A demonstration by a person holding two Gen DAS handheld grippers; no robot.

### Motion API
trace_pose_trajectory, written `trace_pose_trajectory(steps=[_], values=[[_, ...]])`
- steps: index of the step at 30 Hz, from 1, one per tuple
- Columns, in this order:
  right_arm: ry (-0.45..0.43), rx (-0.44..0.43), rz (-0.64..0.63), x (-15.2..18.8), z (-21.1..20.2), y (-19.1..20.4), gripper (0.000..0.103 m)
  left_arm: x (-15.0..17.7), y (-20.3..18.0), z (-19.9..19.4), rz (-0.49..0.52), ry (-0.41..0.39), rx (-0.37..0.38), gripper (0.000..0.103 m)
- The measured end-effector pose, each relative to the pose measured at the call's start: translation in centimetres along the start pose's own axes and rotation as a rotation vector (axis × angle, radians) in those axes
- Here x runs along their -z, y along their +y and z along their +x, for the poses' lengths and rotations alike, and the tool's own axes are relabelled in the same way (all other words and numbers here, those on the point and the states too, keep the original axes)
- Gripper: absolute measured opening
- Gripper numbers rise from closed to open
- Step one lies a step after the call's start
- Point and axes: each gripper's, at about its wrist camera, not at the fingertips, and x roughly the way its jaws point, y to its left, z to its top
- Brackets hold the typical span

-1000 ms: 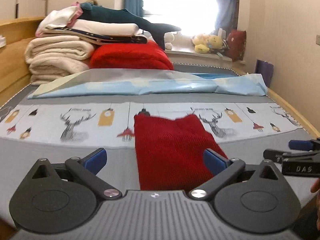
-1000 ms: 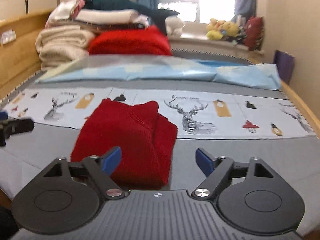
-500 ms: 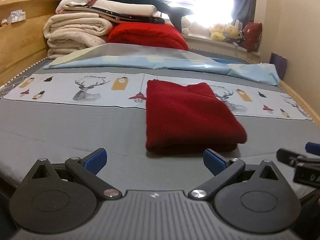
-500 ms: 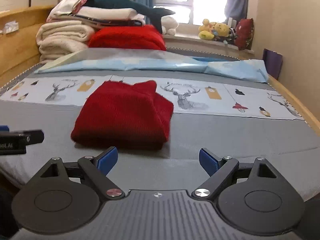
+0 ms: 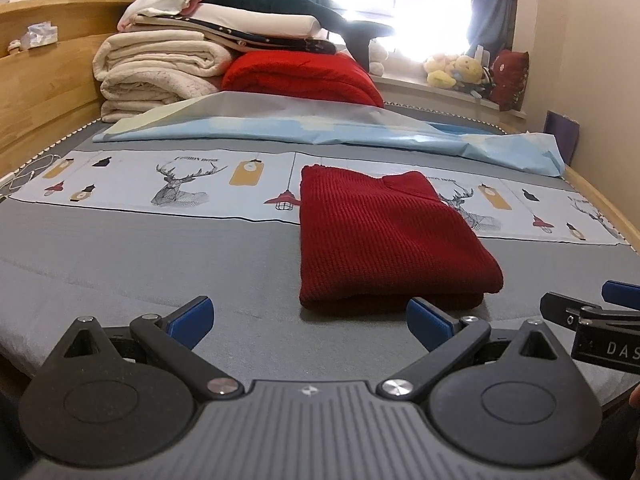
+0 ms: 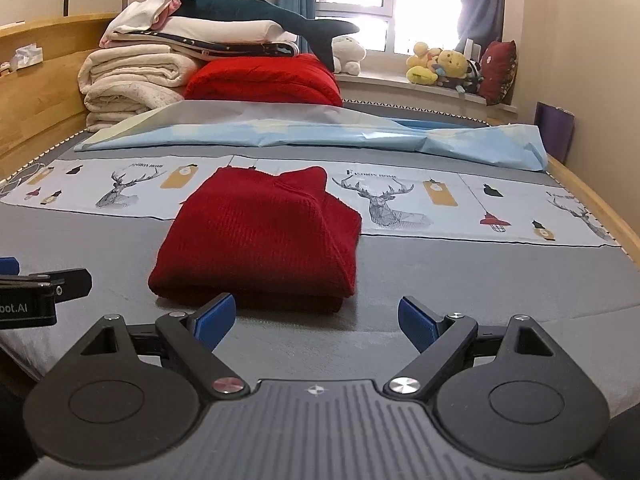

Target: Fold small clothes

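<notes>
Both claws, our left gripper point(image 5: 308, 318) and right gripper point(image 6: 316, 318), gape empty before the red sweater point(image 5: 384, 236), which we judge soft, best pinched at its near folded edge.

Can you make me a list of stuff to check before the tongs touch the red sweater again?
1. Left tongs open and empty: ok.
2. Right tongs open and empty: ok.
3. Red sweater folded into a neat block, lying flat on the bed: ok.
4. Sweater free of both tongs, nothing touching it: ok.
5. Edges lined up on the far side of the sweater: cannot tell, hidden from here.
6. Bed around the sweater free of clutter; the blue sheet lies well behind it: ok.
</notes>
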Motion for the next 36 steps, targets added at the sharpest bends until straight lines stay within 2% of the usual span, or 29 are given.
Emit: trace_pose_trajectory(steps=[18,36], values=[[-0.011,-0.008,-0.006,-0.3,0.3,0.8,0.089,-0.1,-0.7,0.3,0.022,0.002,-0.036,0.102],[-0.012,-0.005,-0.007,-0.3,0.3,0.8,0.089,0.1,-1.0,0.4,0.057,-0.021,-0.014,0.102]])
